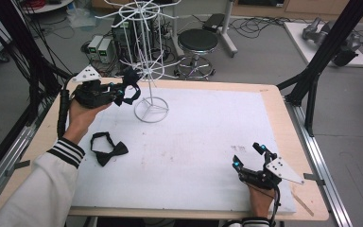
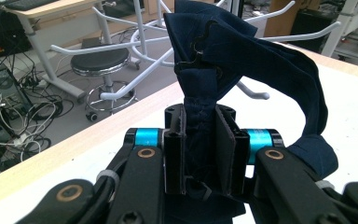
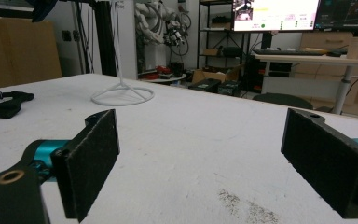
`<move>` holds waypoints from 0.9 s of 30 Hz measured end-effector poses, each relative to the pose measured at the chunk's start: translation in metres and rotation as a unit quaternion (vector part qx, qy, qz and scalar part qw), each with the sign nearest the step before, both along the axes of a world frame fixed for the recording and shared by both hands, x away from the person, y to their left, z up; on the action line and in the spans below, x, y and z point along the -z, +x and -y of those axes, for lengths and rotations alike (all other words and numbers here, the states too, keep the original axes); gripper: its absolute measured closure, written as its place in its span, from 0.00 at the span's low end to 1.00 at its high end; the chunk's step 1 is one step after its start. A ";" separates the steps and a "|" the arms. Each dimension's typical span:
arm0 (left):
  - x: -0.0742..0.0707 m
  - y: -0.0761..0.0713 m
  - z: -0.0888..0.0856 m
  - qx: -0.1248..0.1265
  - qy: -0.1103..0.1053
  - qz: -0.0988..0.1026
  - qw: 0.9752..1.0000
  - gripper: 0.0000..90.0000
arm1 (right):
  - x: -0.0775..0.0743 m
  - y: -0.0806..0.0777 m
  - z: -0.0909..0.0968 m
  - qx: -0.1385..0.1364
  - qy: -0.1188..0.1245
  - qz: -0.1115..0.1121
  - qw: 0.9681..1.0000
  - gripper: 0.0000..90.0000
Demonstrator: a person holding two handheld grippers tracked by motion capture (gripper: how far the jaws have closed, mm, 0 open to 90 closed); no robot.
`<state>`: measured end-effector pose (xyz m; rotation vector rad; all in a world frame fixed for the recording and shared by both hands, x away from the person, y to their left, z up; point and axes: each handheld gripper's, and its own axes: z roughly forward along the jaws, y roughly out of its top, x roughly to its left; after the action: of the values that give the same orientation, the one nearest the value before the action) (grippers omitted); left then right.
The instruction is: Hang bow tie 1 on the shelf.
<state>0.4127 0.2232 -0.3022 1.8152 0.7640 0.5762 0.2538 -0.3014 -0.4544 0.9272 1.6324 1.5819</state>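
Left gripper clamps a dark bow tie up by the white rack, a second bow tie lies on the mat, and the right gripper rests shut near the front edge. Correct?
Not quite: the right gripper is open, pads wide apart in the right gripper view. The rest stands.

On the desk (image 1: 274,101) the wire rack (image 1: 150,101) stands at twelve o'clock; the left gripper (image 1: 123,92) holds a bow tie (image 1: 131,87) just left of it; another bow tie (image 1: 108,150) lies at nine o'clock; the right gripper (image 1: 248,155) rests at four o'clock.
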 end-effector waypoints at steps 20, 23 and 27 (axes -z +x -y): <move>0.019 0.006 0.008 -0.029 -0.003 0.007 1.000 0.83 | 0.000 0.000 0.000 0.000 0.001 0.001 1.000 0.12; 0.021 0.006 0.008 -0.029 0.005 0.006 1.000 0.83 | 0.000 0.000 0.000 0.000 0.000 0.001 1.000 0.12; 0.022 0.007 0.010 -0.033 0.005 0.005 0.999 0.83 | 0.000 0.000 0.000 -0.001 0.000 0.003 1.000 0.12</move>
<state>0.4192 0.2134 -0.3239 1.8005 0.8167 0.6330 0.2539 -0.3017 -0.4546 0.9214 1.6298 1.5853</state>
